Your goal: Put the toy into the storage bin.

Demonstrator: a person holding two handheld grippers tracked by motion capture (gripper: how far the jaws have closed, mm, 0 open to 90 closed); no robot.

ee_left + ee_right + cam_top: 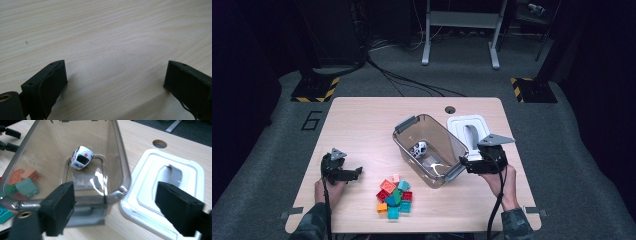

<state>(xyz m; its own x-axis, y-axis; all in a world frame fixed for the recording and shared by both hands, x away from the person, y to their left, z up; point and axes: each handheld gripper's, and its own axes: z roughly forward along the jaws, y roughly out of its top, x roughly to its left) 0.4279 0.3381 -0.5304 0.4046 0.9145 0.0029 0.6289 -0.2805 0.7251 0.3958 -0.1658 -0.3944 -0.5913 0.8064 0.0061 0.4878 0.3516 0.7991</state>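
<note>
Right claw [115,207] open at clear bin [432,131] end, white lid [468,131] beside, blocks [394,195] near

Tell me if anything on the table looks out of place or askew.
The clear bin sits skewed to the table's edges, its white lid off beside it. A toy car lies inside; the colored blocks sit heaped outside it.

1. A pile of small plastic building blocks [395,196], red, green, blue and orange, lies on the pale wooden table [362,125].
2. A grey metal desk frame [460,30] stands on the dark floor behind.
</note>
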